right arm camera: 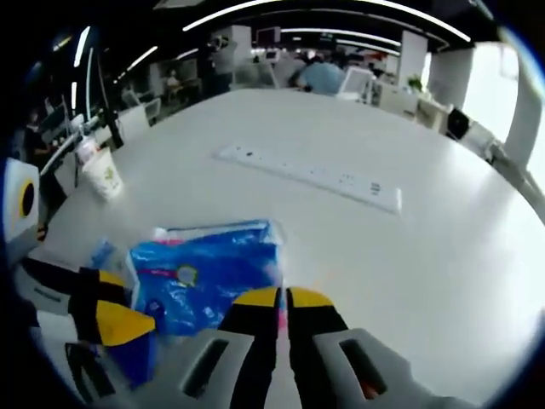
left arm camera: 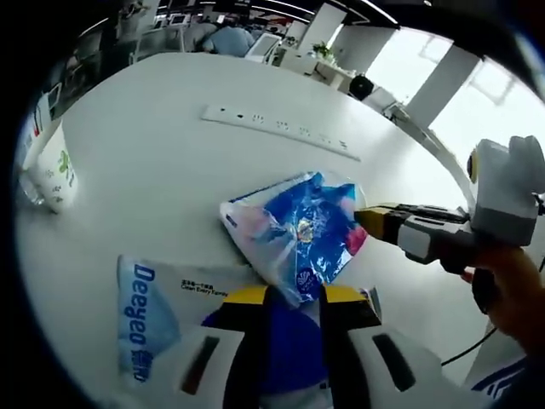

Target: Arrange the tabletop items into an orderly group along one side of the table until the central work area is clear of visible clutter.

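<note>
A crinkly blue snack bag point(left arm camera: 298, 226) point(right arm camera: 204, 273) lies near the table's edge, partly over a white and blue Deeyeo tissue pack point(left arm camera: 162, 319). In the left gripper view, my left gripper point(left arm camera: 295, 298) stands open, the bag's lower corner lying between its yellow-tipped jaws and blue packaging showing in the gap. The right gripper point(left arm camera: 368, 218) comes in from the right and meets the bag's right corner. In the right gripper view, that gripper point(right arm camera: 283, 298) is shut, a sliver of the bag's edge pinched between the jaws. The left gripper point(right arm camera: 106, 311) sits at that view's lower left.
A long white power strip point(left arm camera: 281, 128) point(right arm camera: 315, 175) lies across the middle of the round white table point(left arm camera: 153, 196). A white paper cup point(left arm camera: 55, 170) point(right arm camera: 104, 177) stands at the left edge. A hand point(left arm camera: 511, 294) holds the right gripper. Desks and seated people are beyond the table.
</note>
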`<control>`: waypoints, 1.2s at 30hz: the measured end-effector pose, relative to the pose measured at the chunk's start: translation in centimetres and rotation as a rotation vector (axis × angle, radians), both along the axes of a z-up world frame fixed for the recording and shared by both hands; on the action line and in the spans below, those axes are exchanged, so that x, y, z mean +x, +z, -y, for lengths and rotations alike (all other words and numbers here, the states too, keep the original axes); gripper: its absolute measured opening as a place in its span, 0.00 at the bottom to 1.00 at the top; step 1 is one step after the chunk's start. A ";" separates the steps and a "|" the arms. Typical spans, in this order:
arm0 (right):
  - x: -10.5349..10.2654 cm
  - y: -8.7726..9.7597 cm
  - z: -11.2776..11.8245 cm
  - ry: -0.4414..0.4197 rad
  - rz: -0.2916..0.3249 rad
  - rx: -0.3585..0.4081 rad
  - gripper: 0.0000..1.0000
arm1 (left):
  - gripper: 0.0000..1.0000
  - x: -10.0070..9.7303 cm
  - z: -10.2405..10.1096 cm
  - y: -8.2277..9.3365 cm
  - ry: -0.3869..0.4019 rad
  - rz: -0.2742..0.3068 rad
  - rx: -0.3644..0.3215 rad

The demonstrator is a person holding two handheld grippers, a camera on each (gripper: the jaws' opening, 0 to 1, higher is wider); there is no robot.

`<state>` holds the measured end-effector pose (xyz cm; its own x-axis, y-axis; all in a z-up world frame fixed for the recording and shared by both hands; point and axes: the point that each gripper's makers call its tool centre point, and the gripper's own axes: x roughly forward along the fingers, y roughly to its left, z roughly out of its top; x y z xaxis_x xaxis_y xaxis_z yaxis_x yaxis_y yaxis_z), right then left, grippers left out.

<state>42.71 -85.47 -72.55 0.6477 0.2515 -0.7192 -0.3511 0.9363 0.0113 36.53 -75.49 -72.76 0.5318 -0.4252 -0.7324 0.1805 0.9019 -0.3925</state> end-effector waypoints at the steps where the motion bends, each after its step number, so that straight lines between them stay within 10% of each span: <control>1: -0.1 0.0 -0.1 0.002 0.000 0.001 0.00 | 0.20 0.1 0.0 0.0 0.002 0.000 -0.002; 36: -1.5 -0.1 -0.9 0.040 0.036 -0.028 0.00 | 0.26 2.2 -2.2 1.7 0.064 0.034 -0.036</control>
